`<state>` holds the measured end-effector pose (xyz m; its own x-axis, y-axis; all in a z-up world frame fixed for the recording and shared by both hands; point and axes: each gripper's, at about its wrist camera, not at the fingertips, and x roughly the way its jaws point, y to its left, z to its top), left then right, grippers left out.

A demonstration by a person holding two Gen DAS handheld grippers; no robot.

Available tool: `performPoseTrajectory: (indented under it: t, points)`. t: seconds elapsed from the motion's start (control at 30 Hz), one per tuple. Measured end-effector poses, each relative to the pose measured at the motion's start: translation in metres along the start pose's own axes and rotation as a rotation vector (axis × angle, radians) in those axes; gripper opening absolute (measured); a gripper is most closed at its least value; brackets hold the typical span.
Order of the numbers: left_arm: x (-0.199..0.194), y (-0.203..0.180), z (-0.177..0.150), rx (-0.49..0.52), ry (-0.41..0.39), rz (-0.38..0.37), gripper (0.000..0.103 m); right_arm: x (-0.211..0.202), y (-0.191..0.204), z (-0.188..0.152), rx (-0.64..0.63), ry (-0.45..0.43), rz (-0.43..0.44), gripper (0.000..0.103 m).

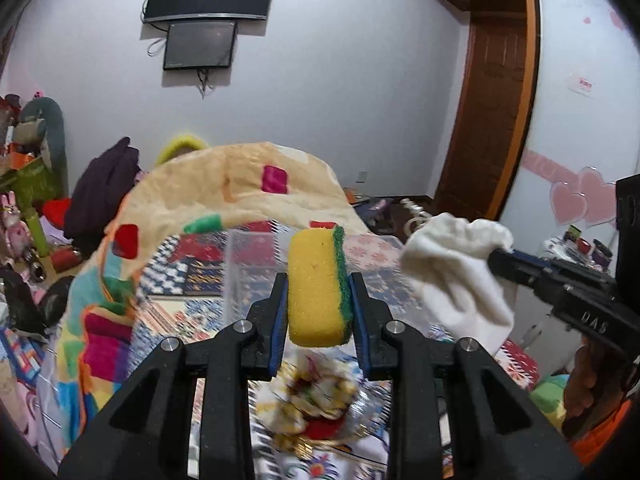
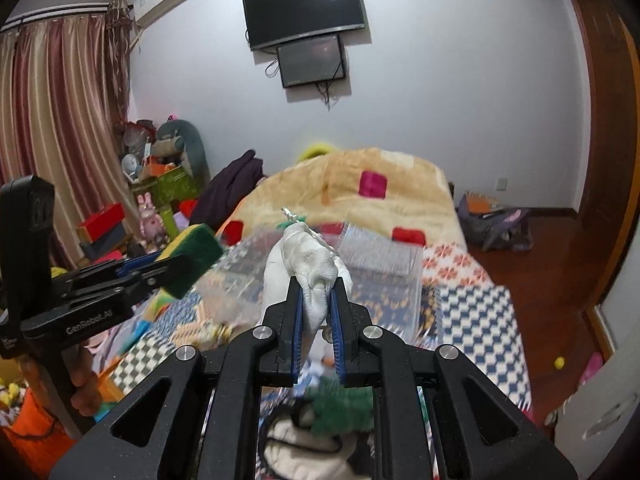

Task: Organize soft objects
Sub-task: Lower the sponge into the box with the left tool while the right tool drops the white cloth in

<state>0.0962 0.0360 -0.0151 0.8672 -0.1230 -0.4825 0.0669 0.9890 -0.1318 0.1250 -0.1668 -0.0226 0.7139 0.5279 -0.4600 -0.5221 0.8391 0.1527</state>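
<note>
My left gripper [image 1: 319, 292] is shut on a yellow sponge with a green scouring side [image 1: 316, 284] and holds it upright above the bed. It also shows in the right wrist view [image 2: 182, 268] at the left, with the sponge [image 2: 196, 252] in it. My right gripper [image 2: 316, 304] is shut on a white cloth [image 2: 310, 272] that bunches above the fingers. In the left wrist view the right gripper [image 1: 496, 256] comes in from the right with the cloth [image 1: 456, 276] hanging from it. A clear plastic bin [image 1: 256, 264] stands on the bed behind both; it also shows in the right wrist view [image 2: 380, 264].
A bed with a patterned quilt [image 2: 472, 304] and a beige blanket heap [image 2: 360, 184] fills the middle. More soft items lie below the grippers: a patterned cloth [image 1: 316, 396], a green plush [image 2: 340, 408] and a white plush [image 2: 304, 444]. Clutter stands at the left [image 2: 160, 176]; wooden floor at the right [image 2: 540, 248].
</note>
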Motion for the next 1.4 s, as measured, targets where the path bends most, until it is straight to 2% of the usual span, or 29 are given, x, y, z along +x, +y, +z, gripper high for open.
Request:
performPoseTrajectory:
  t: [0.1,0.27,0.73,0.97,1.13,1.23,1.3,1.4]
  points:
    - [0.011,0.008,0.007,0.008,0.006,0.031,0.029,0.010,-0.004,0.009,-0.002,-0.004,-0.022,0.011]
    - [0.038,0.015,0.011,0.019,0.056,0.034,0.029,0.030,-0.013,0.016,0.008,0.009,-0.060,0.011]
    - [0.117,0.027,0.000,0.013,0.241,0.014,0.029,0.088,-0.033,0.003,0.032,0.157,-0.095,0.011]
    - [0.137,0.020,-0.008,0.045,0.293,0.002,0.029,0.103,-0.034,-0.003,0.032,0.223,-0.086,0.012]
    - [0.140,0.014,-0.011,0.073,0.300,0.011,0.029,0.109,-0.030,-0.007,0.012,0.262,-0.084,0.013]
    - [0.139,0.012,-0.012,0.076,0.301,0.012,0.032,0.110,-0.029,-0.008,0.005,0.272,-0.084,0.027]
    - [0.136,0.010,-0.010,0.074,0.293,0.013,0.034,0.106,-0.028,-0.007,-0.002,0.254,-0.094,0.047]
    - [0.126,0.008,-0.005,0.075,0.264,0.022,0.037,0.095,-0.021,-0.004,-0.036,0.209,-0.118,0.054]
